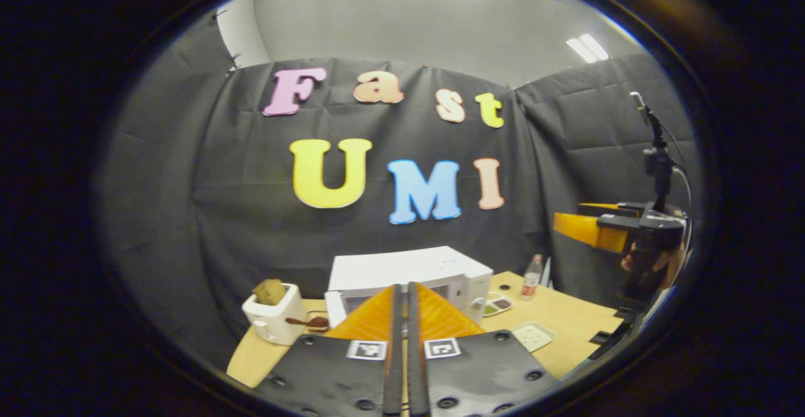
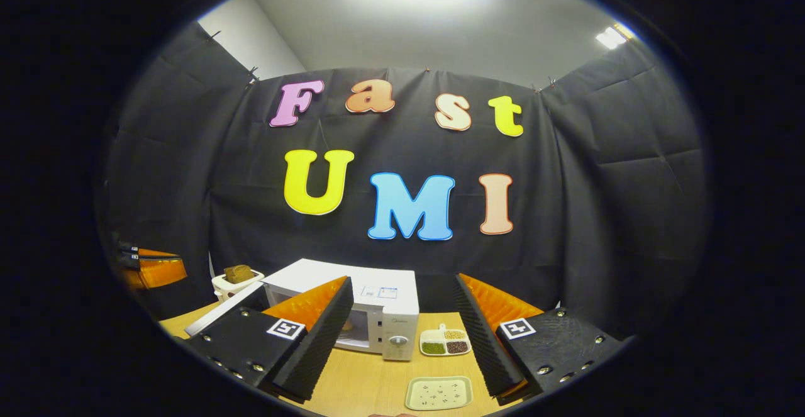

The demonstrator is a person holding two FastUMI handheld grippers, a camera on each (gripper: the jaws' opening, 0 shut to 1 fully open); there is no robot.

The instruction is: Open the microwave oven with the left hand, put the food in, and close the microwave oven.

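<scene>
My left gripper (image 1: 402,291) was closed, holding nothing; my right gripper (image 2: 402,316) gaped wide, empty. With the microwave (image 2: 377,310) door ajar, I judged swinging it fully open first was wise.

A light wooden table (image 2: 377,379) carries everything. A white microwave oven (image 2: 383,304) stands toward its back, its door (image 2: 217,310) swung open to the left. Left of it sits a white toaster (image 1: 273,319) with a slice of bread in its slot. Right of the microwave lies a divided dish (image 2: 445,342) of green, brown and tan food. A pale square plate (image 2: 438,393) lies nearer the front edge. A plastic bottle (image 1: 532,277) stands at the back.
</scene>
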